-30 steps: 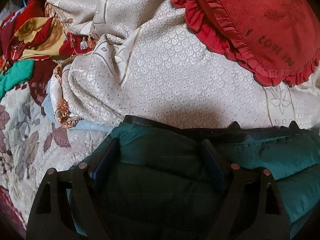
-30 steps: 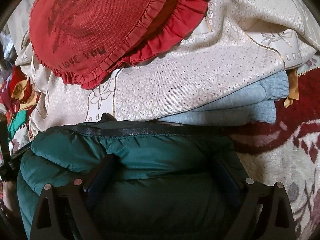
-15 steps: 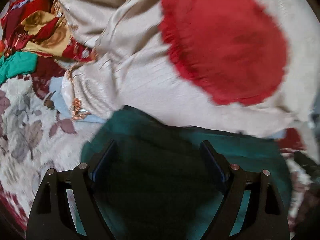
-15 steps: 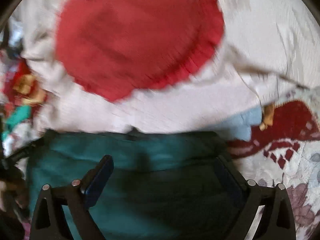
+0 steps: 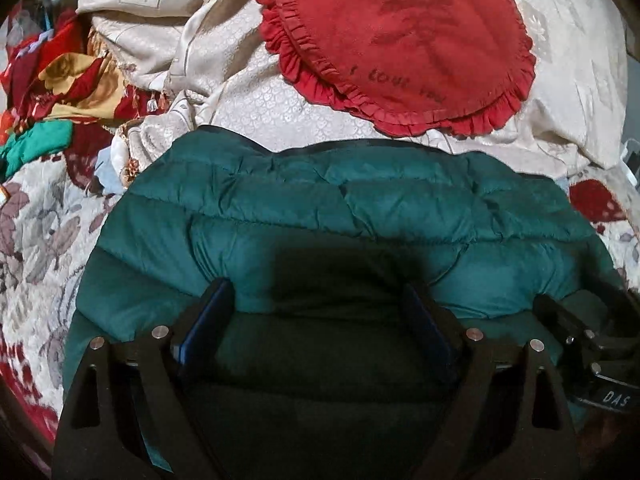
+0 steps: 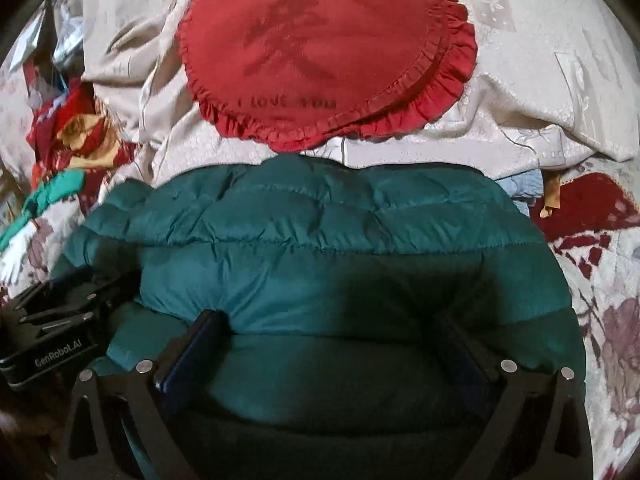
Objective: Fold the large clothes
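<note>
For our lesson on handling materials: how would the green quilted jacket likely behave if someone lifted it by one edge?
The green quilted jacket would probably sag and bend, since it already lies folded in soft, rounded bulges. Its puffy stitched panels suggest light filling, so likely light for its bulk. The slight sheen on its fabric hints it may slip.

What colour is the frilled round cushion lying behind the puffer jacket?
Red, with dark lettering; the cushion shows best in the right wrist view, beyond the green jacket.
</note>
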The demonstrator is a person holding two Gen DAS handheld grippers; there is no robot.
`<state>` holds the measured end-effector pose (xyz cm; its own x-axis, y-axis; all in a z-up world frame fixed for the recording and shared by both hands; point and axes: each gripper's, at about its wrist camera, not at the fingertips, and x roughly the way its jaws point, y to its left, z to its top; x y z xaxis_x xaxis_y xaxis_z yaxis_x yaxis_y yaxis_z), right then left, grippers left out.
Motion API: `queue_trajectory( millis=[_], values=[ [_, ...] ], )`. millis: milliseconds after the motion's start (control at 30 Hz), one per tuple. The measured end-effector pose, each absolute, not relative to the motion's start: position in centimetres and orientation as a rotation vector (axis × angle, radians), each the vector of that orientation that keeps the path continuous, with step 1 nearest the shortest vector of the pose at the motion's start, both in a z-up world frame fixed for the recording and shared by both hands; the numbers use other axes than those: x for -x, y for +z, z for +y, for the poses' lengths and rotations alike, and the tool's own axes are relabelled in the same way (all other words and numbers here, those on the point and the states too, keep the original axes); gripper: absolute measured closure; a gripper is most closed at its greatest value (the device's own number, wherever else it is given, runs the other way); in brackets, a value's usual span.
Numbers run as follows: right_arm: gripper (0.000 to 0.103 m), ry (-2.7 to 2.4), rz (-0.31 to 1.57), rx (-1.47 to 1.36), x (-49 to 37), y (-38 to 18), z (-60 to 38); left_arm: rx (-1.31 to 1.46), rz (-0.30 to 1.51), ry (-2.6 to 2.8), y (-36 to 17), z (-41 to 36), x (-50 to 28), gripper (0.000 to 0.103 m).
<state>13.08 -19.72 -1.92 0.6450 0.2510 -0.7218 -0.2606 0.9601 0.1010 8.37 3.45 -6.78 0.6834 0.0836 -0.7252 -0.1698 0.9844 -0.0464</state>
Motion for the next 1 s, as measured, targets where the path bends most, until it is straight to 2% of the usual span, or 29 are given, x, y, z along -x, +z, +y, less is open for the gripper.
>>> queue_trajectory(
  millis=[500, 767, 1000],
  values=[
    [0.0, 0.286, 0.822, 0.015, -13.5, -2.2, -19.7, 0.097, 0.792, 0.158, -6.9, 3.2, -8.2, 0.013],
    [0.0, 0.414, 1.052, 0.088, -16.1, -1.2, -19.9, 0.121, 0.786, 0.143, -6.8, 3.4, -8.2, 0.012],
    [0.0, 0.531, 0.904, 0.034, -13.4, -1.8, -22.5, 0.267, 0.706, 0.048, -4.1, 6.5, -6.4, 0.012]
  ],
)
